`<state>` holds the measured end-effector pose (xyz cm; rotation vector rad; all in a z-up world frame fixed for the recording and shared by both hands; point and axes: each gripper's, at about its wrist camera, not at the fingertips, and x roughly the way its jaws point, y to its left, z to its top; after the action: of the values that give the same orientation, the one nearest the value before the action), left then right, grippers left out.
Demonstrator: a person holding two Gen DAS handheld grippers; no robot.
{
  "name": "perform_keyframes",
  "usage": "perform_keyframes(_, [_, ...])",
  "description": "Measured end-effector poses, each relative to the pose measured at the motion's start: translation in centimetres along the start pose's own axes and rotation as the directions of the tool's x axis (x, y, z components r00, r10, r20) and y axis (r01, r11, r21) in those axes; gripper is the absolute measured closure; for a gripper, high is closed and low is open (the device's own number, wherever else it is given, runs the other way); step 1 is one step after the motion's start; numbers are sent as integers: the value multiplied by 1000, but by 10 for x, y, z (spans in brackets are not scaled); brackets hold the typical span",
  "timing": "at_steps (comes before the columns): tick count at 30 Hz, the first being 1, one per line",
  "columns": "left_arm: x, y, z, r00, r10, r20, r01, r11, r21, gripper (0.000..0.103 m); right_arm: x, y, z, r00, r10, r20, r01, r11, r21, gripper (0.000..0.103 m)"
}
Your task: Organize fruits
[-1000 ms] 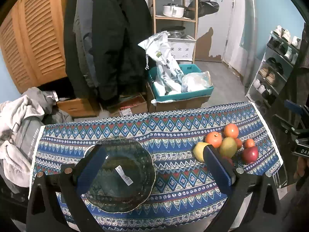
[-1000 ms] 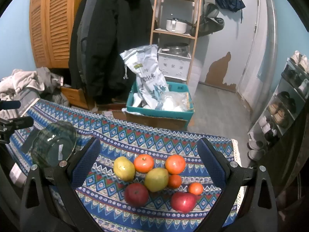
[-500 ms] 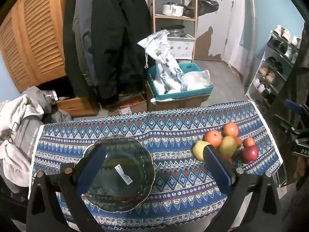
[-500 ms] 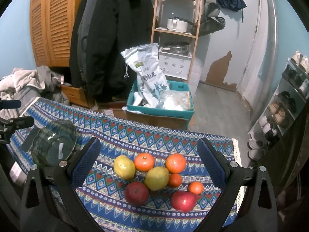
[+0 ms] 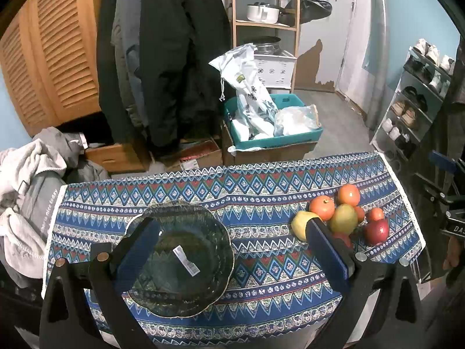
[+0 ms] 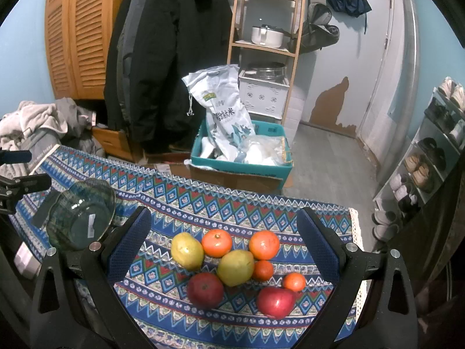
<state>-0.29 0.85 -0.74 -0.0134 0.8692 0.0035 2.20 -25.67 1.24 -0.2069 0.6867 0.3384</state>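
Nothing sorted yet: the glass bowl [image 5: 180, 258] sits empty near the tabletop's left edge, and all the fruit [image 6: 235, 264], pears, oranges and apples, clusters by the right edge on the patterned cloth [image 5: 261, 273]. The left gripper [image 5: 232, 250] hangs over the bowl, fingers spread, holding nothing. The right gripper [image 6: 223, 247] hovers above the pile, fingers wide apart. Every piece is left to move.

Left hand-held gripper [image 5: 229, 250] with jaws spread wide, right hand-held gripper [image 6: 223, 238] likewise spread, both holding nothing
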Motion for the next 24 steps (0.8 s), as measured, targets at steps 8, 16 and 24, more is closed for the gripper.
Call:
perform_keyframes(8, [0,0,-1,1000,-7,-2,7,1000,1,1,0,1,-2,1000,-1,-3,1,1000,-2,5])
perform_keyframes(16, [0,0,-1,1000,-6,-4,6,1000,0,1,1,1,-2,1000,-2,-5,2,1000,-2,5])
perform_keyframes(24, [2,1,-1,1000,-3,-11,3,1000,-1,1,1,1,0,1000,-2,-6,2,1000,-2,5])
